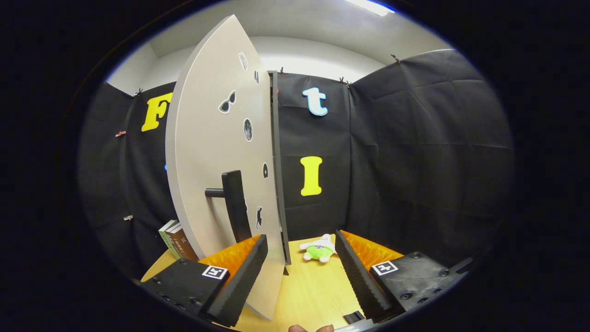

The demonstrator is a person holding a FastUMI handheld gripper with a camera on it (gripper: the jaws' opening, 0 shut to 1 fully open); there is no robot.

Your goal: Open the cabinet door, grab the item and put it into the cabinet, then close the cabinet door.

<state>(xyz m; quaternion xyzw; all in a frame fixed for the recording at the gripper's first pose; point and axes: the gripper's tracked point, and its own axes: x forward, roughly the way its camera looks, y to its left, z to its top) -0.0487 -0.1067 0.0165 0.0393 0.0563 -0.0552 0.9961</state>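
- Presently the gripper [299,272] has its fingers spread wide, holding nothing; the free edge of the cabinet door [216,152] stands between them, close to the left finger [242,281].
- Door swung open, seen nearly edge-on; black bar handle [235,205] on its face, just above the left finger. Small stickers scattered over the panel.
- Item: green and white plush toy [319,249] lying on the wooden counter [313,295], beyond the fingers and just right of the door's edge, apart from both fingers.
- Books [177,240] stand upright on the counter behind the door, to the left.
- Judgement: door-opening looks done or nearly so; the grab comes next.
- To do it well: clear the left finger of the door edge first, so the panel isn't dragged along. Then advance low over the counter, centre the toy between the fingers, and close on its body, not a limb, since soft plush will compress and can slip.
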